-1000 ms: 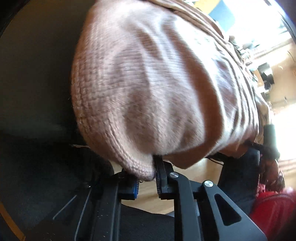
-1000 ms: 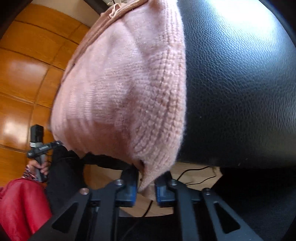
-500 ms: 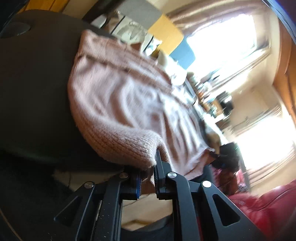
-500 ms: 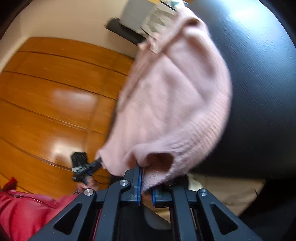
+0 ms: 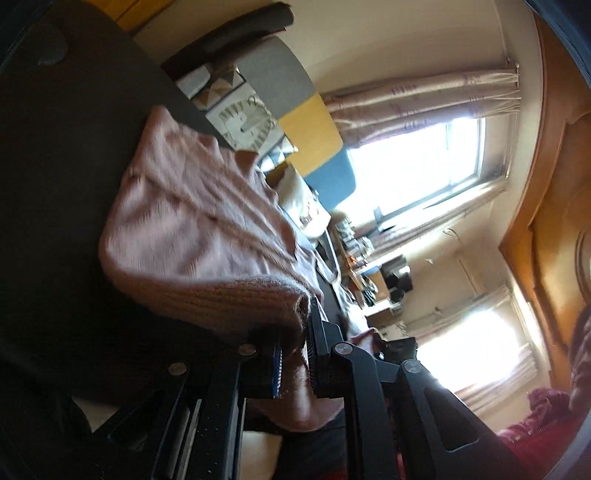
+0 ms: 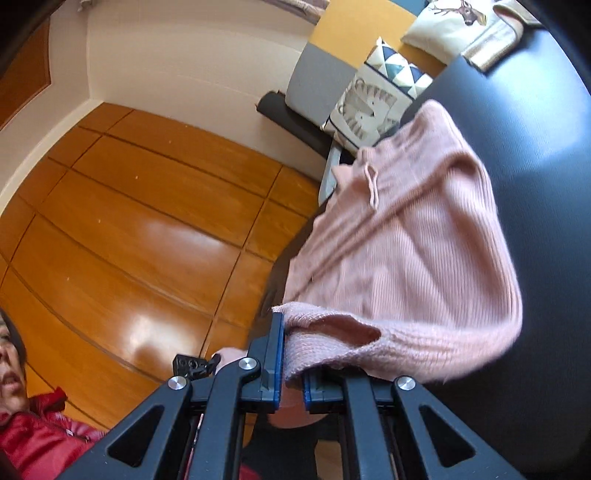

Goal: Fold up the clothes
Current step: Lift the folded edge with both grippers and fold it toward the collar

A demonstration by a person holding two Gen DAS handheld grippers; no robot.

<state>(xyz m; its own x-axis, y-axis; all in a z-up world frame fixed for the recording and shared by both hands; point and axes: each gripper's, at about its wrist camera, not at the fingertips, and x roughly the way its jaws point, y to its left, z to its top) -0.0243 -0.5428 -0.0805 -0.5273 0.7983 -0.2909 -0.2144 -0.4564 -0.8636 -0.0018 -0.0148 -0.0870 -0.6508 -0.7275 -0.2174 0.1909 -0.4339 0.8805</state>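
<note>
Sweater [image 5: 207, 229], pink and rib-knit, is pinched at its thick hem by both tongs: the left gripper [image 5: 295, 363] and the right gripper [image 6: 291, 363] are each clamped on a corner of the folded edge. From there it stretches away, lifted and draped over a black leather surface [image 6: 535, 155], with patterned cushions [image 6: 373, 99] beyond.

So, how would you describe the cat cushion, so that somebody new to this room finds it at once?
Start at the big black table where the pink sweater lies. Past the sweater's far end, a sofa with grey, yellow and blue panels stands against the wall. The cat cushion leans there, white with a striped cat drawn on it, unlike the triangle-patterned cushion behind it and the deer cushion further along.
</note>
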